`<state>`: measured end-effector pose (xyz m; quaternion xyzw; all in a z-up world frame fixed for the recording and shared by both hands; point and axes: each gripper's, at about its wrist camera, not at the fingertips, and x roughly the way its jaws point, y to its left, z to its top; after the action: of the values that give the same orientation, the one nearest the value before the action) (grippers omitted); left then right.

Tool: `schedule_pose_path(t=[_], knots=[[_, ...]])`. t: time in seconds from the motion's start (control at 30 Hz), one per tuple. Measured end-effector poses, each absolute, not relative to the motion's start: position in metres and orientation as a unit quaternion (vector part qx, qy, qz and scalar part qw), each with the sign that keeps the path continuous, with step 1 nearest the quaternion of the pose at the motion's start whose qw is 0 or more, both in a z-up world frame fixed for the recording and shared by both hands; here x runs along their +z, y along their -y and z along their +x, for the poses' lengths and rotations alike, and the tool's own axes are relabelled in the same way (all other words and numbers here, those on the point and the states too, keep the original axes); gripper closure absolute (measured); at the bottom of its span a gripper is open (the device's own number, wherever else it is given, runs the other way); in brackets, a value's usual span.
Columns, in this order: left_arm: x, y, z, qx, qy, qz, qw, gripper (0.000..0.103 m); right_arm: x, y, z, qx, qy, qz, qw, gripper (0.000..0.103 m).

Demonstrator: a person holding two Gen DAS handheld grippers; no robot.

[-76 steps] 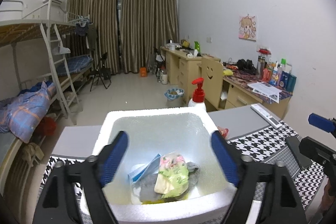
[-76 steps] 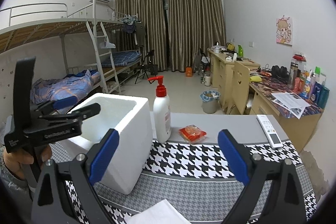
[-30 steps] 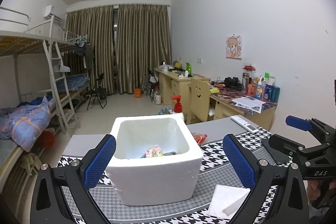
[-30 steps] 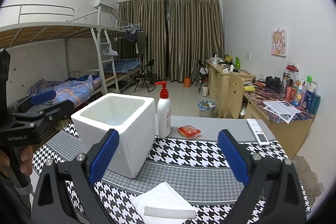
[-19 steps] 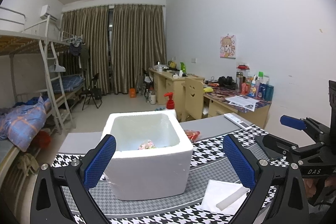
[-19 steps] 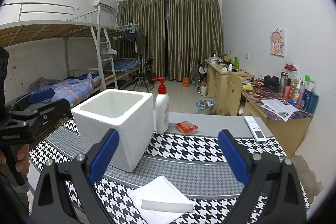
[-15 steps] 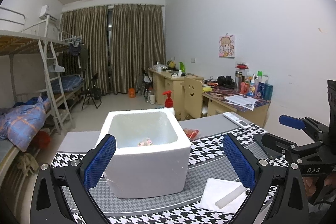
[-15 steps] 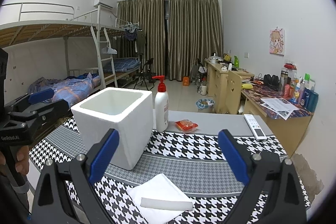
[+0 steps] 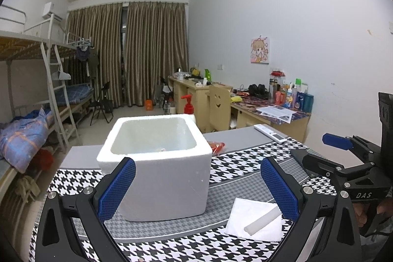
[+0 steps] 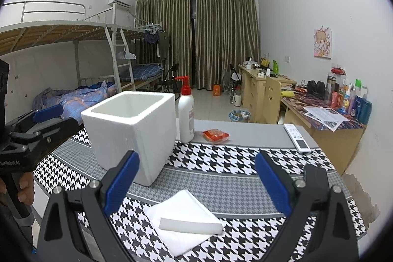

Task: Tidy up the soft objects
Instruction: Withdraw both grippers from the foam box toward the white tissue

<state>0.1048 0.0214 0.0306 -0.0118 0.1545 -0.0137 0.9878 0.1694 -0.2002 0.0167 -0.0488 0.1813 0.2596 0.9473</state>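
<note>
left gripper (image 9: 197, 184): jaws wide apart, nothing between the blue pads; held low at the near edge of the table, facing the foam box. Also seen at far left of the right wrist view (image 10: 36, 129), a hand on its grip.
right gripper (image 10: 196, 184): jaws wide apart, holding nothing; above the near part of the table, over the white cloth. Seen at right edge of the left wrist view (image 9: 343, 163).
foam box (image 9: 157, 163): white, open top, upright on the houndstooth cloth, left of table centre; just beyond the left gripper's pads. A small bit of pale contents peeks over the near rim; cannot tell what it is.
white cloth (image 10: 181, 220): folded square, flat on the table, near side, right of the foam box and apart from it.
foam roll (image 10: 190, 225): short white cylinder lying on top of the white cloth, on its side.
red packet (image 10: 215, 134): small, flat on the grey strip at the far side of the table, right of the pump bottle.
pump bottle (image 10: 186, 114): white with red pump, upright, just beside the far right corner of the foam box.
remote (image 10: 296, 138): white, lying flat near the table's far right edge.
table cloth (image 10: 233, 163): black-and-white houndstooth with grey bands, covers most of the table.
background: bunk bed (image 10: 73, 60) on left, curtains (image 10: 216, 41) at far end, desks (image 10: 319, 109) with clutter along right wall.
</note>
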Motion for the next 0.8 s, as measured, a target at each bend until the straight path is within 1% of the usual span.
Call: schedule_pose_path(t=[0.57, 0.8], knots=[[0.004, -0.008, 0.107, -0.019, -0.168, -0.017, 0.985, 0.001, -0.009, 0.207, 0.168, 0.267, -0.202, -0.046, 0.941, 0.006], [-0.006, 0.001, 0.110, -0.023, -0.174, -0.005, 0.984, 0.001, -0.022, 0.208, 0.170, 0.267, -0.215, -0.046, 0.938, 0.006]])
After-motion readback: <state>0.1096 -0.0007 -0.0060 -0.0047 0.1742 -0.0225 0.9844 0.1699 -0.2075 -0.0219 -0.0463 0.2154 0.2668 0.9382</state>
